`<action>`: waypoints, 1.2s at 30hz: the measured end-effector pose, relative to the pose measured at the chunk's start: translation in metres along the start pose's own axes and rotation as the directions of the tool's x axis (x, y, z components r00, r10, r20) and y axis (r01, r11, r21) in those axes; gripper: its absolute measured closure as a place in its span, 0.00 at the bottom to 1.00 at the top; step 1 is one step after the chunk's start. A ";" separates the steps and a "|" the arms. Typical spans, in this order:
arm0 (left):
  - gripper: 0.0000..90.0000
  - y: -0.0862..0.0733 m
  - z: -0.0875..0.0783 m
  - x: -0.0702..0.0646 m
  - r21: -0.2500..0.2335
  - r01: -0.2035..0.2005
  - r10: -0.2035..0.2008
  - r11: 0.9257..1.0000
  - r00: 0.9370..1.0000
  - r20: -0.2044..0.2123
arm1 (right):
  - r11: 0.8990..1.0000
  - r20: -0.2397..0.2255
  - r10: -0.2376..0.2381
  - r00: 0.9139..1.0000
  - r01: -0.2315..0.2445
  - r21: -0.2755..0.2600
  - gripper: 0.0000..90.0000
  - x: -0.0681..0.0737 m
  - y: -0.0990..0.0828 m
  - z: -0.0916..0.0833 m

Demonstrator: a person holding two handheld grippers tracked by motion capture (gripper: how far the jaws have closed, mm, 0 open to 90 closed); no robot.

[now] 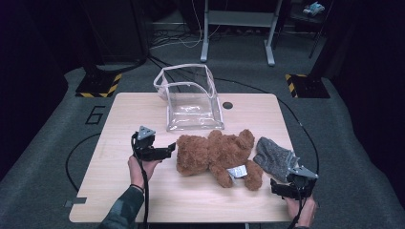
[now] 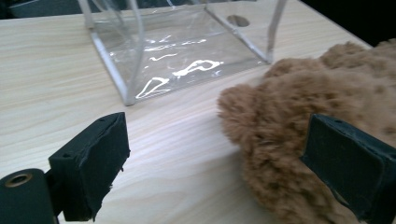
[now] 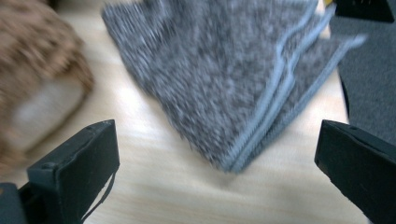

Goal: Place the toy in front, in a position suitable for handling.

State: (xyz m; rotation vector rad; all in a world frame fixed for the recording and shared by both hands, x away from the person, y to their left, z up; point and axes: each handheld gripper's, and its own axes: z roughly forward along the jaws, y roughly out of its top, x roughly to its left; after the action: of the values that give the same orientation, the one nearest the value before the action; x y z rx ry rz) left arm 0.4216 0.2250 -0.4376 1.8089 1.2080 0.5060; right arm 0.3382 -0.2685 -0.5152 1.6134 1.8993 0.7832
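Observation:
A brown teddy bear lies on its side in the middle of the wooden table, a white tag near its leg. My left gripper stands open just left of the bear. In the left gripper view the bear's fur reaches in between the wide jaws at the right one; the pads do not press it. A folded grey cloth lies right of the bear. My right gripper is open at the table's front right, and its view looks onto the cloth just ahead.
A clear plastic bag with white trim stands open behind the bear, close ahead in the left gripper view. A round hole sits in the tabletop by the bag. The table's right edge runs close to the cloth.

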 end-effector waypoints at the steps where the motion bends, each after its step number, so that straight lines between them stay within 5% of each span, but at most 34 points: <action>1: 0.08 0.000 0.002 0.002 0.000 0.003 -0.003 1.000 1.000 -0.004 | 1.000 0.009 -0.005 1.000 0.005 0.013 0.00 -0.001 -0.002 0.003; 10: 0.10 0.005 0.019 0.022 0.037 -0.020 0.021 0.999 0.999 -0.044 | 0.999 -0.019 0.024 1.000 -0.023 0.024 0.00 -0.005 -0.008 0.011; 15: 0.11 0.009 0.034 0.031 0.047 -0.041 0.044 0.998 0.996 -0.072 | 1.000 -0.036 0.002 0.999 -0.002 0.000 0.00 -0.006 -0.010 0.012; 22: 0.12 0.006 0.054 0.036 0.076 -0.058 0.063 0.995 0.996 -0.063 | 1.000 -0.044 -0.003 0.999 0.003 0.002 0.00 -0.006 -0.009 0.013; 26: 0.15 0.008 0.063 0.045 0.084 -0.021 0.024 0.996 0.999 -0.035 | 1.000 -0.051 -0.003 0.999 0.003 0.003 0.00 -0.007 -0.009 0.013; 36: 0.17 0.030 0.075 0.056 0.067 -0.030 0.034 0.997 0.998 -0.061 | 1.000 -0.054 -0.008 0.999 0.008 0.001 0.00 -0.007 -0.009 0.013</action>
State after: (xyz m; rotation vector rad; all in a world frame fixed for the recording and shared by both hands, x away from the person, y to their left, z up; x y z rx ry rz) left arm 0.5164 0.2376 -0.4598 1.8837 1.2529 0.5501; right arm 0.3421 -0.2756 -0.5306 1.5996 1.9423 0.8302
